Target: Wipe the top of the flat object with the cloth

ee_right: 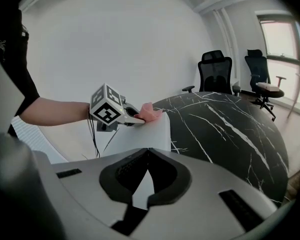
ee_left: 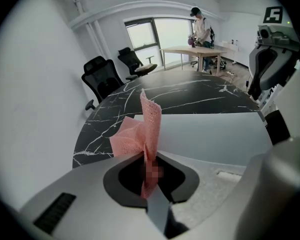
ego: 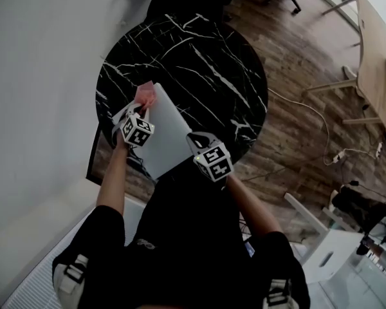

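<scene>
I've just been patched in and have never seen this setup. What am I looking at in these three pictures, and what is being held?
There is no robot arm. A person holds a two-jaw gripper in each hand. The head view looks steeply down from the person's head. The other two cameras ride on the grippers and look along their jaws. On the round black marble table lies a flat grey slab, probably a closed laptop. The left gripper is clamped on a pink cloth at the slab's far left corner. The right gripper looks closed on nothing, at the slab's near right corner.
</scene>
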The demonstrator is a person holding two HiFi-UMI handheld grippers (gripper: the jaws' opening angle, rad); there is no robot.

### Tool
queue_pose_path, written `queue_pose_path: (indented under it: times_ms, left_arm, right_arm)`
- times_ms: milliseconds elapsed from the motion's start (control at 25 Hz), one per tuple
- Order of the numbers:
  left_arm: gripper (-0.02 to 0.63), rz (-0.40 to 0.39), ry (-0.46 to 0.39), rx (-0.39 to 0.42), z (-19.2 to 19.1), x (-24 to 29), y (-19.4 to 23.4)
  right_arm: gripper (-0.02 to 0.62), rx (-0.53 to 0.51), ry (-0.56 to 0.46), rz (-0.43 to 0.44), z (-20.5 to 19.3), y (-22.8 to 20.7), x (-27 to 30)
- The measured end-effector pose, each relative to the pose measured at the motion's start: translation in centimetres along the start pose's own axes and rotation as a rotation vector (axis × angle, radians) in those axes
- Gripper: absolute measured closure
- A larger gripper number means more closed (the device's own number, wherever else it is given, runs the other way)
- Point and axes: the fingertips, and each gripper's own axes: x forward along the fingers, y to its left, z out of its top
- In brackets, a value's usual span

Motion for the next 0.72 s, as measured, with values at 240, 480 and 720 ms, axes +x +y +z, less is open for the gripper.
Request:
queue_pose_path:
  times_ms: [240, 480, 720]
  left_arm:
    - [0.583, -0.001, 0.002, -0.038, -0.2, 0.1, -0.8]
    - [0.583, -0.015, 0.008, -0.066, -0.4, -0.3, -2.1]
    - [0.583, -0.031, 0.018, -0.085, -0.7, -1.3, -4.2]
  right_arm:
    - [0.6, -0.013, 0.006, 0.024, -0.3, 0.2, -0.1]
    - [0.6, -0.03, 0.004, 0.046, 0.0, 0.4, -0.2]
    - [0.6, -0.043, 0.011, 0.078, -0.2, 0.8, -0.4]
